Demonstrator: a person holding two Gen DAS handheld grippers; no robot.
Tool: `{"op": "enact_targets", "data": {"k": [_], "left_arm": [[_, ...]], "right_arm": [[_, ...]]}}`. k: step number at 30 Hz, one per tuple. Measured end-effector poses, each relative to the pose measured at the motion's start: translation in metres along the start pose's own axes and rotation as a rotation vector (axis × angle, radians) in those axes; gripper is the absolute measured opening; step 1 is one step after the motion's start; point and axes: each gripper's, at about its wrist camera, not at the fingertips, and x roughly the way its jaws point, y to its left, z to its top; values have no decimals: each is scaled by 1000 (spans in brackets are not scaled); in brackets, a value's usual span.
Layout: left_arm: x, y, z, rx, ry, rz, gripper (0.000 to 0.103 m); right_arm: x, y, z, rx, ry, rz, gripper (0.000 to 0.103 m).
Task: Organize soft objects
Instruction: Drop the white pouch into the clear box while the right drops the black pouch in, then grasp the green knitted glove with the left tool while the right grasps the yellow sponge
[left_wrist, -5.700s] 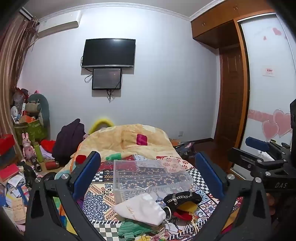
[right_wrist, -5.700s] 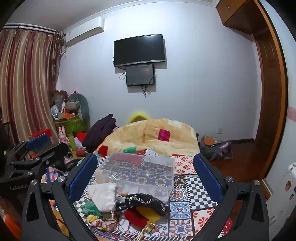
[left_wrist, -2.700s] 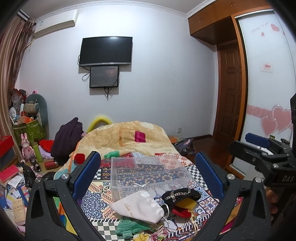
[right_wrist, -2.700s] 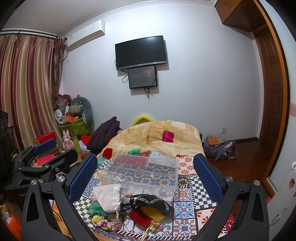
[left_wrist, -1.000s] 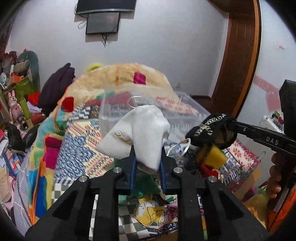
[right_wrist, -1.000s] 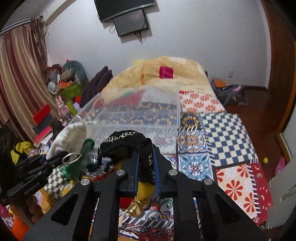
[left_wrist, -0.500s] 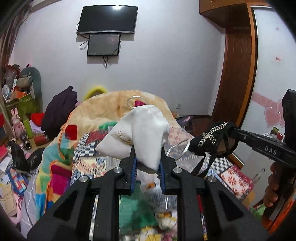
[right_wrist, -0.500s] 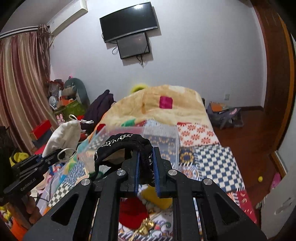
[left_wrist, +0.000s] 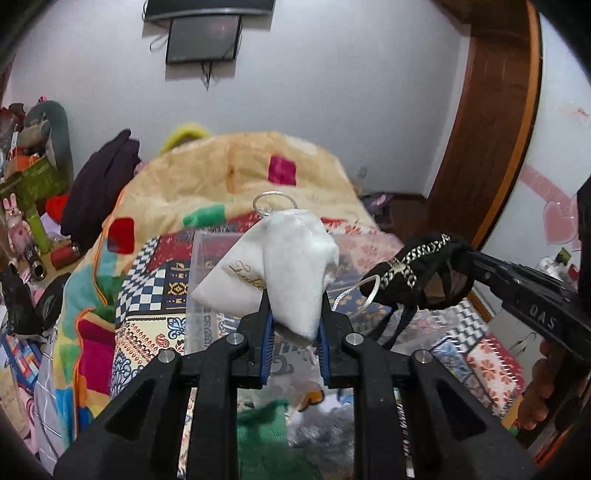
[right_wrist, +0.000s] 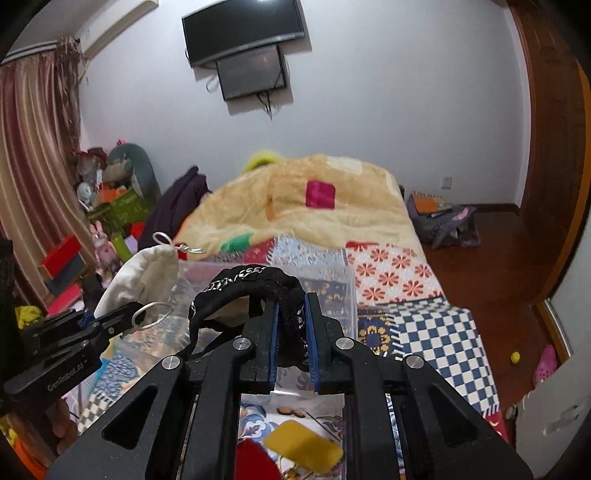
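Observation:
My left gripper is shut on a white drawstring pouch and holds it up over the near part of a clear plastic box. The pouch also shows in the right wrist view. My right gripper is shut on a black bag with a silver chain and holds it above the same box. In the left wrist view the black bag hangs at the right, beside the pouch.
On the patterned bedspread below lie a green cloth, a yellow piece and a red piece. A yellow quilt is heaped behind the box. Clutter stands along the left wall.
Both grippers have carried their held items forward and lower toward the clear box. The box now lies directly under the pouch and the black bag.

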Motion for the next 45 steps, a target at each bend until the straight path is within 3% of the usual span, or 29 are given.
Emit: {"op": "enact_targets", "data": {"k": [4, 14, 17, 21, 24, 31, 34, 39, 45], "left_arm": [[27, -4, 1, 29, 55, 17, 20], [53, -13, -8, 59, 150, 15, 21], [52, -14, -9, 57, 151, 15, 25], [44, -14, -9, 59, 136, 18, 38], [32, -16, -8, 66, 106, 26, 51], [-5, -20, -5, 86, 17, 36, 68], [-26, -23, -6, 88, -26, 35, 72], [-55, -23, -13, 83, -77, 26, 94], [-68, -9, -32, 37, -70, 9, 95]], "right_arm": [[20, 0, -5, -4, 53, -6, 12], [40, 3, -11, -33, 142, -26, 15], [38, 5, -12, -48, 150, -39, 16], [33, 5, -14, -60, 158, -36, 19], [26, 4, -16, -66, 159, -28, 28], [-10, 3, -17, -78, 75, -29, 60], [-25, 5, -17, -72, 35, -27, 65], [-45, 5, -24, -74, -5, -18, 76], [-49, 5, -41, -79, 19, -14, 82]]}}
